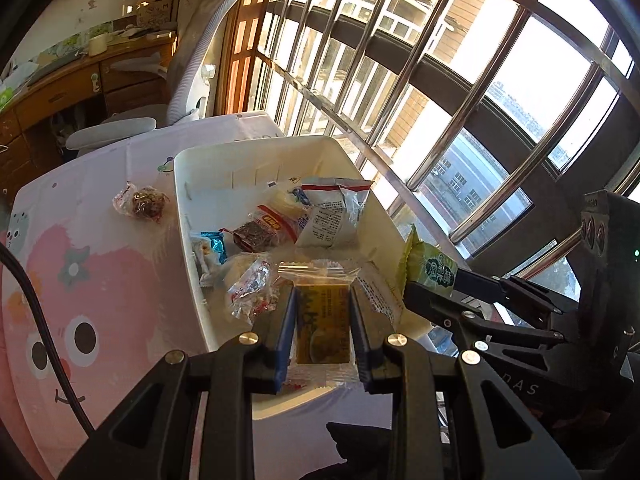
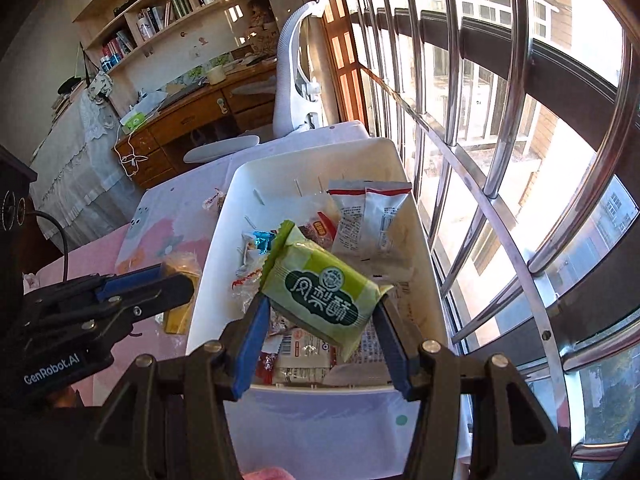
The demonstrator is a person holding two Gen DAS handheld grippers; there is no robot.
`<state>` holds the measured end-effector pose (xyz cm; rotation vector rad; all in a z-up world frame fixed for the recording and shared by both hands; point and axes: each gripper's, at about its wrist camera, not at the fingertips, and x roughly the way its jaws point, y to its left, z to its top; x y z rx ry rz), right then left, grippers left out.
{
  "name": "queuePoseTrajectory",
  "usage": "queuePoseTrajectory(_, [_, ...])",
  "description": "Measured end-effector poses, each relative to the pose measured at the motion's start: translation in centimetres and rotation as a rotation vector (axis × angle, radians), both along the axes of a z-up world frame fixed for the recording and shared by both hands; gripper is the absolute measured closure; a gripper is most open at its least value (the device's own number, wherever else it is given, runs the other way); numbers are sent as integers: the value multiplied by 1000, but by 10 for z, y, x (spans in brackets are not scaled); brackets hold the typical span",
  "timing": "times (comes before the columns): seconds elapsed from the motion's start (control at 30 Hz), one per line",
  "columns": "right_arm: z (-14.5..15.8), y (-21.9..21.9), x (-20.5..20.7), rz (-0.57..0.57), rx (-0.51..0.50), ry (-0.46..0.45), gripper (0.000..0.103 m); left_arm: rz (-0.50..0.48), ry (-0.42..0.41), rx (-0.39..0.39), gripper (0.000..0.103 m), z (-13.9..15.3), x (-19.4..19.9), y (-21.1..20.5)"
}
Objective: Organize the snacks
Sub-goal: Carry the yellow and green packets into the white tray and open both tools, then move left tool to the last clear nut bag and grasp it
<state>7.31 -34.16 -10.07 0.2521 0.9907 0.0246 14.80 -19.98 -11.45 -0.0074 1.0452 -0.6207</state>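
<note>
My left gripper [image 1: 323, 312] is shut on a yellow-brown snack in a clear wrapper [image 1: 323, 320], held over the near end of the white bin [image 1: 256, 156]. It also shows in the right wrist view [image 2: 176, 280] with that snack [image 2: 182, 312]. My right gripper [image 2: 320, 312] is shut on a green pastry packet [image 2: 320, 292] above the bin [image 2: 312, 156]. The packet and gripper also show in the left wrist view [image 1: 432, 268]. Several wrapped snacks lie in the bin, among them white packets [image 1: 336, 212] and a blue one [image 1: 214, 242].
One wrapped snack [image 1: 142, 202] lies on the pink cartoon tablecloth [image 1: 100, 280] left of the bin. A barred window [image 1: 460, 80] stands close on the right. A white office chair [image 2: 296, 80] and a wooden desk [image 2: 192, 116] stand behind the table.
</note>
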Motion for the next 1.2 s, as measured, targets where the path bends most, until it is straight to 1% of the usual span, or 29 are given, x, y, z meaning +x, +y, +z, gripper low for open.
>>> queuePoseTrajectory(0.03, [-2,-2,0,2,9,5,49,-10,-2,5,77,0,1,-4])
queuePoseTrajectory(0.07, [-5,-4,1,4,20,14,46,-15,-3,19,70,-1,1,-7])
queuePoseTrajectory(0.1, [-8,-6,1,5,30,25,46,-12,0,39,61,-2,3,-9])
queuePoseTrajectory(0.13, [-11,-8,2,3,40,40,46,-4,5,60,54,-4,5,-10])
queuePoseTrajectory(0.17, [-14,-9,3,0,49,50,46,5,11,71,43,-5,7,-10])
queuePoseTrajectory(0.2, [-17,-11,4,-3,59,58,46,15,18,76,38,-6,9,-10])
queuePoseTrajectory(0.27, [-21,-14,7,-8,69,76,46,43,30,83,37,-8,15,-5])
queuePoseTrajectory(0.37, [-27,-15,11,-16,81,105,46,94,49,110,30,-9,25,5])
queuePoseTrajectory(0.53, [-40,-7,19,-14,103,166,46,178,73,138,30,-13,47,30])
queuePoseTrajectory(0.63, [-45,3,25,-10,103,186,45,219,103,136,30,-18,65,49])
queuePoseTrajectory(0.7, [-47,9,30,-11,96,196,44,249,119,150,29,-23,79,62])
queuePoseTrajectory(0.83, [-51,18,40,-28,89,215,40,283,145,162,29,-29,107,83])
queuePoseTrajectory(0.9, [-54,22,47,-43,86,228,39,296,159,170,27,-34,121,92])
queuePoseTrajectory(1.07, [-61,30,65,-106,88,264,36,309,190,169,27,-53,162,105])
queuePoseTrajectory(1.2, [-70,37,80,-147,72,294,36,341,225,165,27,-77,192,111])
